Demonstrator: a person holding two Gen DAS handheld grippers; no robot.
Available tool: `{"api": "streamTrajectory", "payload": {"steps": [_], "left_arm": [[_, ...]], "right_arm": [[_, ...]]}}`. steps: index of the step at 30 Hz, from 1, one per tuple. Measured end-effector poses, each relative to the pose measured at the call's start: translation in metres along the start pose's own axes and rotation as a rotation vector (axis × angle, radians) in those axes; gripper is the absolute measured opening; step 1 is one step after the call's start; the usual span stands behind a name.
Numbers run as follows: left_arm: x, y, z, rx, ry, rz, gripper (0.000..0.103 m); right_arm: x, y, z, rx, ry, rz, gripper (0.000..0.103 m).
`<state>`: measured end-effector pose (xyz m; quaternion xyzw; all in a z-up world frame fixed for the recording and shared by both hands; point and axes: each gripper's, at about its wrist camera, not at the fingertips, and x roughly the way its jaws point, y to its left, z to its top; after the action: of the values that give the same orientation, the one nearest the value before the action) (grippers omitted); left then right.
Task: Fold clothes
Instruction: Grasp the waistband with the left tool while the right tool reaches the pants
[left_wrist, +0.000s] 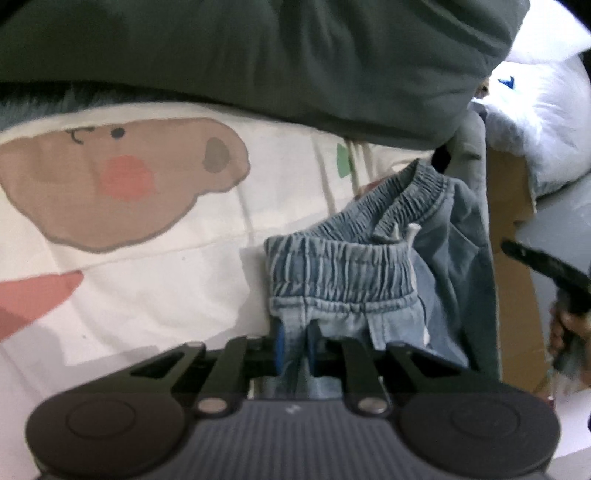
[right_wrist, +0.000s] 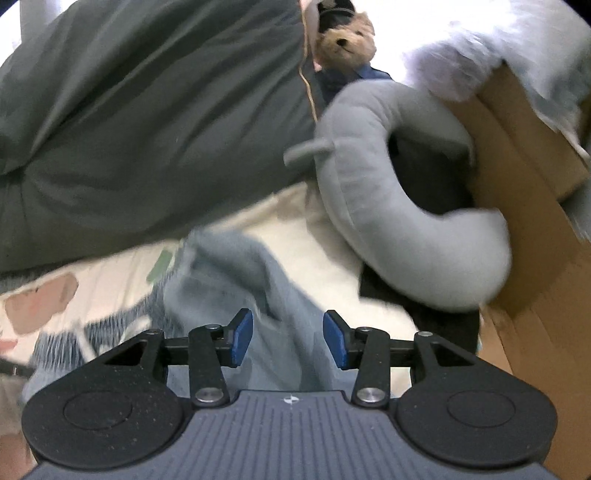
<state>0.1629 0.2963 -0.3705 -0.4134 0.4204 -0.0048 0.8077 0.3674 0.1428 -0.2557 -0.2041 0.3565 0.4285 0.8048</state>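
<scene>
On the bed, in the left wrist view, we see one pair of light denim shorts (left_wrist: 354, 273) lying on a white sheet (left_wrist: 155, 288) printed with a cartoon face. Our left hand-held gripper (left_wrist: 295, 343) has its two blue pads drawn narrow, pinching the fabric just below the elastic waistband. One dark green duvet (left_wrist: 258, 55) is heaped behind the shorts, one cardboard box (left_wrist: 513, 295) stands to the right, and the black tip of the other tool (left_wrist: 546, 273) shows at the right edge with a hand beneath it.

In the right wrist view, blurred by motion, our right hand-held gripper (right_wrist: 288, 339) stands about half open with nothing pressed between its two pads; the shorts (right_wrist: 236, 280) lie below and beyond it. We count one grey neck pillow (right_wrist: 388, 206), one teddy bear (right_wrist: 347, 38), and the same box (right_wrist: 532, 229) and duvet (right_wrist: 147, 122).
</scene>
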Motion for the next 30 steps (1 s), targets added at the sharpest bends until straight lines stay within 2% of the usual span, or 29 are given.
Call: {"api": "streamTrajectory", "payload": {"steps": [6,11,21,22,24,25,26,27,30], "left_arm": [[0.008,0.009,0.001,-0.041,0.020,-0.025,0.016],[0.010,0.009,-0.002,-0.051,0.016,-0.057,0.030],[0.020,0.013,-0.006,-0.090,0.008,-0.091,0.035],[0.020,0.012,-0.007,-0.086,0.007,-0.095,0.037],[0.020,0.011,-0.008,-0.083,0.008,-0.104,0.036],[0.020,0.011,-0.008,-0.084,0.008,-0.104,0.031],[0.020,0.012,-0.009,-0.086,0.004,-0.098,0.027],[0.018,0.012,-0.009,-0.091,-0.002,-0.089,0.017],[0.003,0.015,-0.011,-0.128,-0.046,-0.087,0.013]], "right_arm": [[0.024,0.007,0.034,-0.001,0.002,0.058,0.050],[0.035,0.019,0.049,-0.017,0.005,0.089,0.058],[0.086,0.032,0.060,-0.052,0.126,0.084,0.057],[0.090,0.032,0.060,-0.070,0.150,0.076,0.056],[0.102,0.033,0.056,-0.123,0.235,0.054,0.031],[0.105,0.033,0.054,-0.132,0.254,0.052,0.017],[0.104,0.032,0.053,-0.126,0.252,0.057,0.015],[0.103,0.031,0.052,-0.120,0.249,0.062,0.014],[0.092,0.035,0.049,-0.159,0.219,0.055,0.011]]}}
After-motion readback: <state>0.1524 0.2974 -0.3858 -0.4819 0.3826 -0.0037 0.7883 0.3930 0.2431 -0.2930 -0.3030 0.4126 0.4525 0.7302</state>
